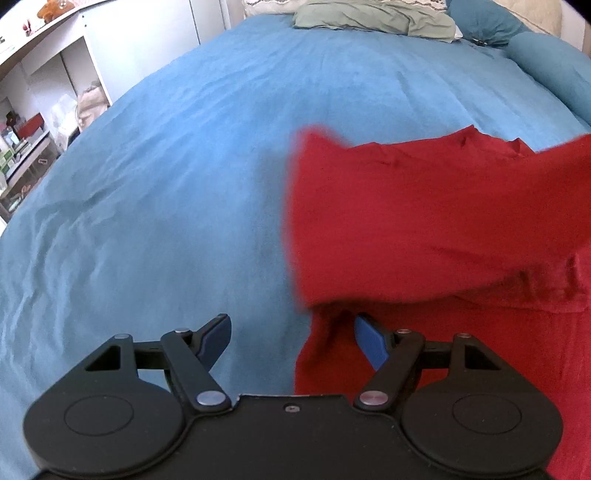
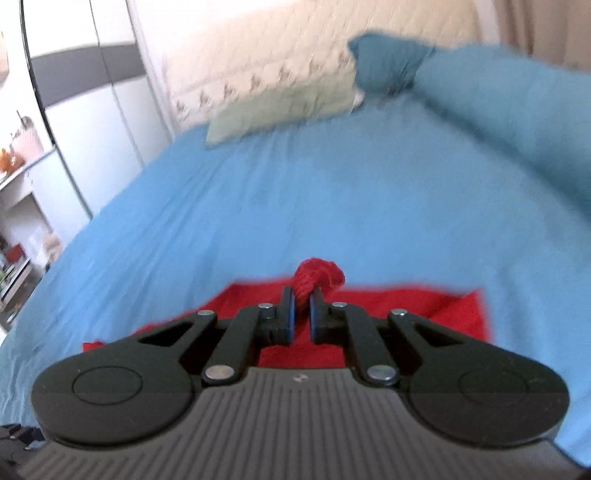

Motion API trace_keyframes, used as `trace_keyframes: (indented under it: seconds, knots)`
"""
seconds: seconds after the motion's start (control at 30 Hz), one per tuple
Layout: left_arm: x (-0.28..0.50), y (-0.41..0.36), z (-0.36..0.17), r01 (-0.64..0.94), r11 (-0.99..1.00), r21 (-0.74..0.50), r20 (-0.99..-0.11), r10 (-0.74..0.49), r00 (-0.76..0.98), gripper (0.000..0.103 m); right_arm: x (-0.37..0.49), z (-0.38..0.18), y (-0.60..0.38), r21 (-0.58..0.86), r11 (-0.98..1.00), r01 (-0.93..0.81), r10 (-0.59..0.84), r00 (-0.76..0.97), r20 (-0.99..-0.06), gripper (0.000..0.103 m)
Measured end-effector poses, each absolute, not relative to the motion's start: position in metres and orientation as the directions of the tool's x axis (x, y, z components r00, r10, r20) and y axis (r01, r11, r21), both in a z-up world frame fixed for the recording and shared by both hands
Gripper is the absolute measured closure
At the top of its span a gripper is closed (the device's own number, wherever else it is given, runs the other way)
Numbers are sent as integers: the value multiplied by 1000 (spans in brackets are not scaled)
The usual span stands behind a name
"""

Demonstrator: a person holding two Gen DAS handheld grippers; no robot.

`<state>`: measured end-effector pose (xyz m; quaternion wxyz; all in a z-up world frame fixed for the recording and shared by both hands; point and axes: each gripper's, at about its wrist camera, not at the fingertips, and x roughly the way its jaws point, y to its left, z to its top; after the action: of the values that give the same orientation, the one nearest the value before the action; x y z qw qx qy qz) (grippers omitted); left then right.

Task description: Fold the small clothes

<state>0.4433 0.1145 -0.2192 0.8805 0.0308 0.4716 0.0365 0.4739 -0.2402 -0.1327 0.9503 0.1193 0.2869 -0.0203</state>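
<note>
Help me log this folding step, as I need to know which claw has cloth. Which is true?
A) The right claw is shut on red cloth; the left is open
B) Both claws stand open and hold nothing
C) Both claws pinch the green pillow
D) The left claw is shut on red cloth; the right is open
A: the right claw pinches a bunched bit of the red garment, while the left claw stands wide with nothing pressed between its pads.

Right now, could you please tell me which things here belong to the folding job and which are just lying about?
In the job:
red garment
right claw, pinching it
left claw, open

Lying about:
green pillow
blue pillows
shelf clutter
</note>
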Motion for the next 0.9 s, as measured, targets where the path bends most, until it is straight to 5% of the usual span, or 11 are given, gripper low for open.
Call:
trace_keyframes:
  seconds: [0.23,0.43,0.47,0.5,0.57,0.67,0.9]
  knots:
    - [449,112,-223,-38,995,90,-830,96,549,25,454,-169,-293,31,968,250,-169,736,-655,80]
    - [449,107,-219,-29,994,105,-826,103,555,25,453,-218,-291,-55,969,242,-204,651,-731,77]
    - [448,106,-216,-22,994,104,-821,98,562,25,451,-219,-293,-61,963,264,-223,644,-732,66]
    - [447,103,-212,-13,995,101,-817,91,570,25,447,-218,-294,-62,955,289,-243,647,-723,39]
    - [445,97,-206,11,996,92,-811,68,581,24,438,-211,-291,-75,946,316,-281,680,-677,3]
    - [445,85,-200,49,996,75,-804,31,594,24,425,-202,-278,-68,975,212,-210,776,-595,1]
    - [456,65,-211,93,994,50,-812,-14,584,22,446,-226,-273,-4,992,128,-101,760,-643,1]
